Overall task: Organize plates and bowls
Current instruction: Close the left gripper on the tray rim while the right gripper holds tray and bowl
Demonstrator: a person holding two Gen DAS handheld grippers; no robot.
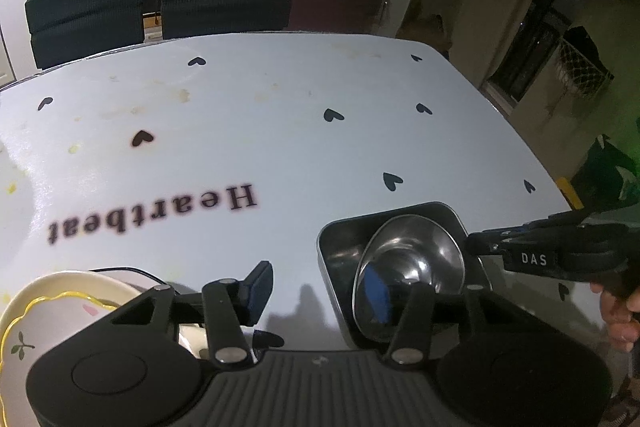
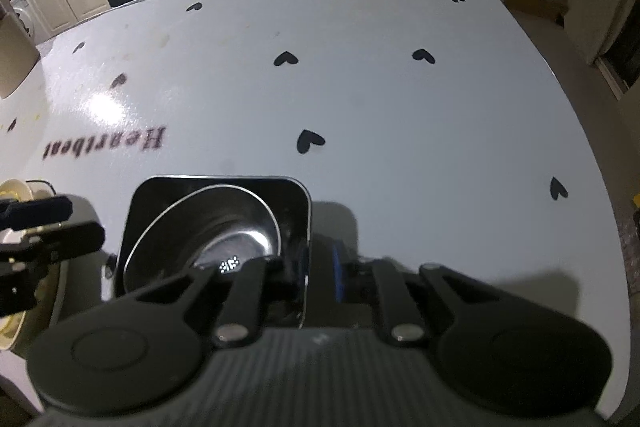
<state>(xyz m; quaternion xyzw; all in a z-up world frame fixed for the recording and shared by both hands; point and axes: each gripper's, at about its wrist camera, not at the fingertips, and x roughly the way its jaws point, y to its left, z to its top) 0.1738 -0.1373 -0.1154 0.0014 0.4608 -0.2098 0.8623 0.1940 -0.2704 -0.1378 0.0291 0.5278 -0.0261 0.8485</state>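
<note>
Steel bowl [image 2: 224, 227] lies tilted inside the square metal tray [image 2: 298, 211] on the near part of the heart-printed worktop [image 2: 400, 115]. Your right gripper [image 2: 316, 267] has its jaws nearly closed, clamped on the tray's right wall. Your left gripper [image 1: 336, 287] holds its jaws about half open around nothing, one finger beside the bowl. Cream plates [image 1: 60, 299] sit at near left.

We see a white bench [image 2: 400, 107] scattered with small black hearts and the word "Heartbeat" in dark letters. Near its front edge sits a silver steel bowl [image 1: 416, 251] inside a dark metal tray [image 2: 298, 203]. At the front left corner, a cream plate [image 1: 60, 291] carries a wavy yellow line, a pink mark and a green sprig.
</note>
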